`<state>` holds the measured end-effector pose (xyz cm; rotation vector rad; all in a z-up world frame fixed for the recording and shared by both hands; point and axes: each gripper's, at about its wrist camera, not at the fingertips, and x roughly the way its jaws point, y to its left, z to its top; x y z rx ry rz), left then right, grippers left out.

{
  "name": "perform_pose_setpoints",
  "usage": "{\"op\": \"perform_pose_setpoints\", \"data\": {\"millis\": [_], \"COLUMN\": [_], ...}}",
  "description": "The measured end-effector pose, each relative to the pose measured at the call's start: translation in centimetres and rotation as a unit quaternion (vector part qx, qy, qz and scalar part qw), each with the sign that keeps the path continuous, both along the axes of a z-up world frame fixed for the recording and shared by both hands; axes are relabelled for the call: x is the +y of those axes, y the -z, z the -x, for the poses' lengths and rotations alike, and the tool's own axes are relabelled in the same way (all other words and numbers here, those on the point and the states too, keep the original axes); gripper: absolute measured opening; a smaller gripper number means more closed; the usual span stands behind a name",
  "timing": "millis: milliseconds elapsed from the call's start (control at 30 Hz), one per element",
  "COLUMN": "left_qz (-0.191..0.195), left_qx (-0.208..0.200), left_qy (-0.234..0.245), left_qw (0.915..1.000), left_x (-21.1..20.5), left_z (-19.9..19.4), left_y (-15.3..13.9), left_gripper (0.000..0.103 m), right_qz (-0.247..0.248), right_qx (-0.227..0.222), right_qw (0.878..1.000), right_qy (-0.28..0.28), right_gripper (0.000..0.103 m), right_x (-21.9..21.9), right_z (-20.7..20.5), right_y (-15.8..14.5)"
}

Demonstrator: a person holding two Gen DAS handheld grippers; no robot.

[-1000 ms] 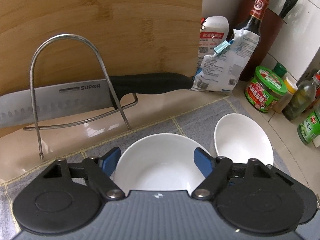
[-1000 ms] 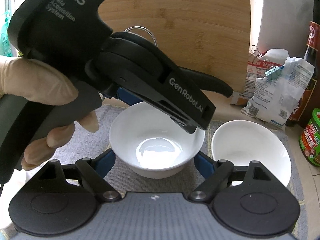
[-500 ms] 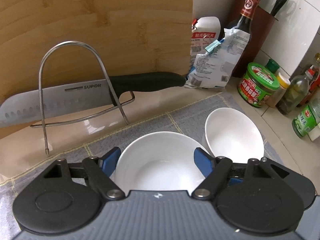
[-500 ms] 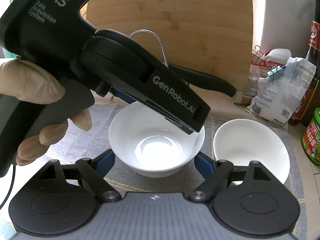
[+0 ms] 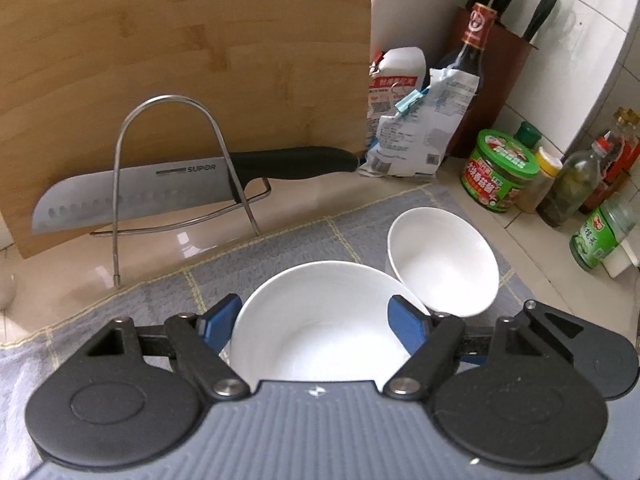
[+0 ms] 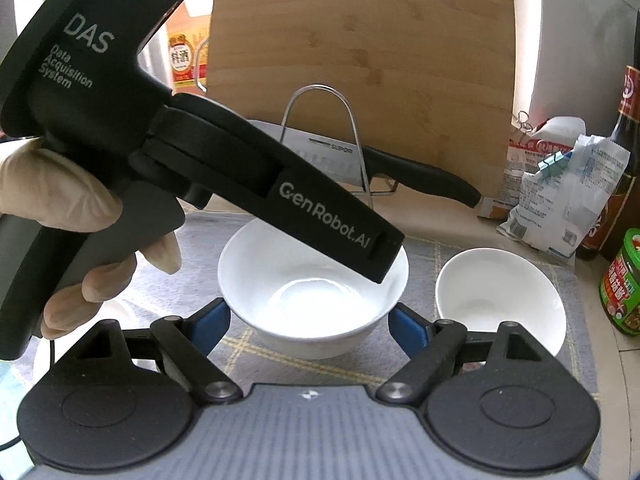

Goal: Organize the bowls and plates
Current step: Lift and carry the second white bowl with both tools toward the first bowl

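A large white bowl (image 5: 320, 320) stands on a grey checked mat (image 5: 280, 248); a smaller white bowl (image 5: 444, 260) stands just to its right, close to its rim. My left gripper (image 5: 316, 326) is open, its blue pads on either side above the large bowl, holding nothing. In the right wrist view the large bowl (image 6: 312, 280) and the small bowl (image 6: 500, 300) show on the mat (image 6: 420, 360). My right gripper (image 6: 310, 326) is open and empty in front of the large bowl. The left gripper's black body (image 6: 224, 176) hangs over that bowl.
A wire rack (image 5: 172, 168) holds a big knife (image 5: 180, 188) against an upright bamboo board (image 5: 180, 60) behind the mat. Clipped bags (image 5: 416, 128), a dark bottle (image 5: 472, 60), a knife block (image 5: 508, 40), a green jar (image 5: 496, 168) and several bottles (image 5: 600, 224) stand at the right.
My left gripper has pulled back and up from the large bowl, so more of the mat and counter shows. My right gripper has drawn back slightly. Both bowls have stayed put.
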<state>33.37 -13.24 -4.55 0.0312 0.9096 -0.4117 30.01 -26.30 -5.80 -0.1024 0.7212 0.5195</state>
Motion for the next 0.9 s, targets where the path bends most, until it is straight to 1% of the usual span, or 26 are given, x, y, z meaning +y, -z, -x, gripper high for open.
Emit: {"op": "perform_pose_setpoints", "data": {"millis": [567, 900], "left_qz": [0.001, 0.003], "left_qx": [-0.026, -0.036], "left_qy": [-0.036, -0.071], "left_qw": [0.999, 0.9968], "left_x": [2.2, 4.4], "left_z": [5.0, 7.9], "left_y": [-2.5, -3.4], "left_gripper": [0.079, 0.079], "right_qz": [0.0, -0.001], "right_qx": [-0.026, -0.032], "right_qw": [0.999, 0.996], "right_qy": [-0.048, -0.087], "right_gripper": [0.089, 0.089], "right_x": [1.2, 2.9], "right_z": [3.7, 5.7], "right_y": [-2.4, -3.3]}}
